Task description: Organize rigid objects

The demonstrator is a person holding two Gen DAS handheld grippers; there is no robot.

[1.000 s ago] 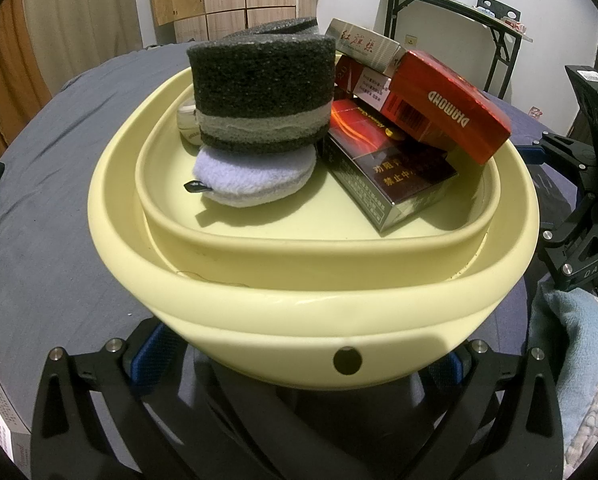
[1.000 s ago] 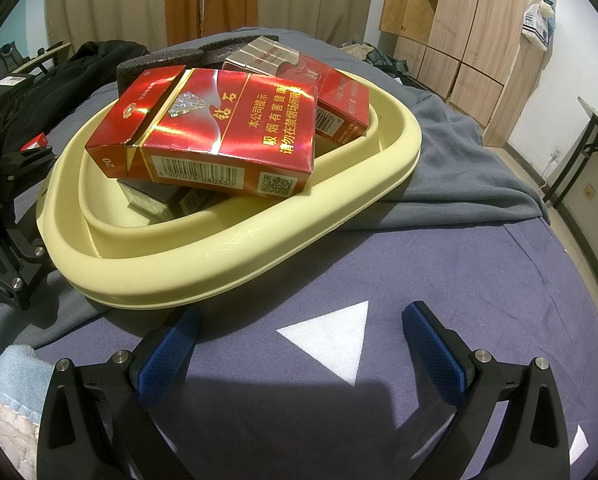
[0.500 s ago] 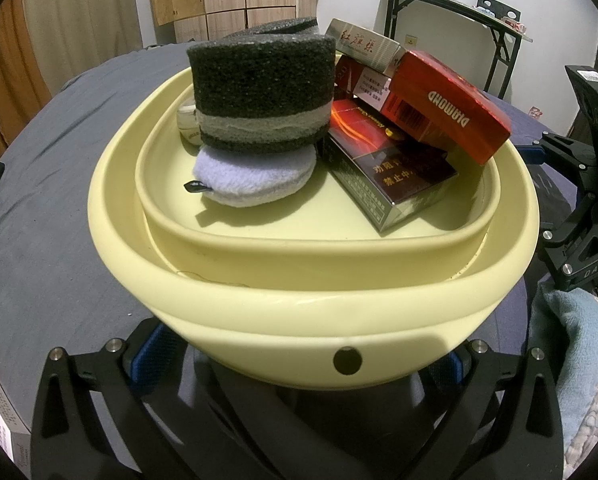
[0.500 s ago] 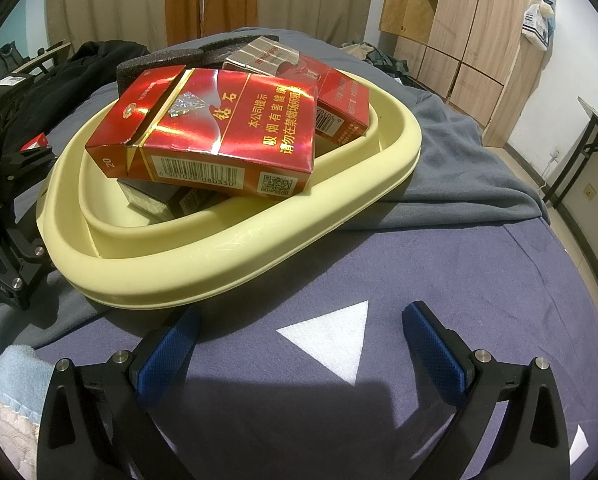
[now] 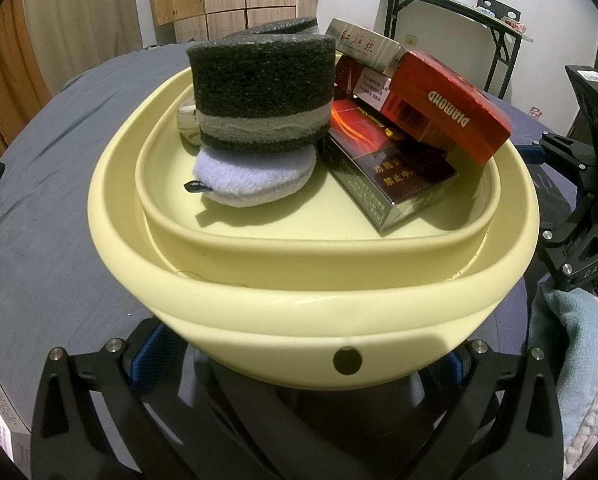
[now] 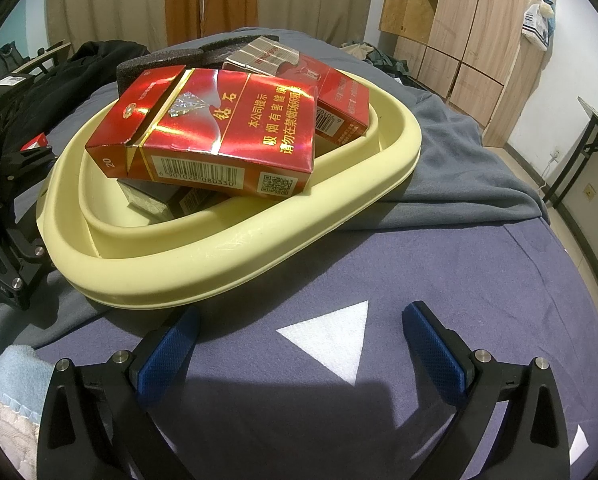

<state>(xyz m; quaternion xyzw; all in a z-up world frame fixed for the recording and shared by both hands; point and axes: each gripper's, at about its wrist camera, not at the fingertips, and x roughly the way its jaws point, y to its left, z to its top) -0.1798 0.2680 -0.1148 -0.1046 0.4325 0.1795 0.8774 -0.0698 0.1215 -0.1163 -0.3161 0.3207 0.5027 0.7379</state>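
Your left gripper (image 5: pixel 299 364) sits low against the near wall of the yellow basin (image 5: pixel 311 316), fingers spread wide, one to each side of its underside; you cannot tell from either view whether the pads touch it. Basin rests on the grey blanket (image 5: pixel 39 184), on the bed. Inside the basin's inner rim: a dark foam block (image 5: pixel 261 92) stacked on a pale fluffy pad (image 5: pixel 255 176) toward the left edge, with a small white jar (image 5: pixel 187 124) tucked behind. Toward the right edge, a pile of cigarette packs: the red DIAMOND pack (image 5: pixel 447 108) lies tilted on top and leans on the rim, over a dark maroon pack (image 5: pixel 391 176).

Your right gripper (image 6: pixel 299 336) hovers over the purple bedsheet (image 6: pixel 439 264), fingers apart and empty, just beside the basin's near edge, left blue pad (image 6: pixel 167 352) almost under the rim
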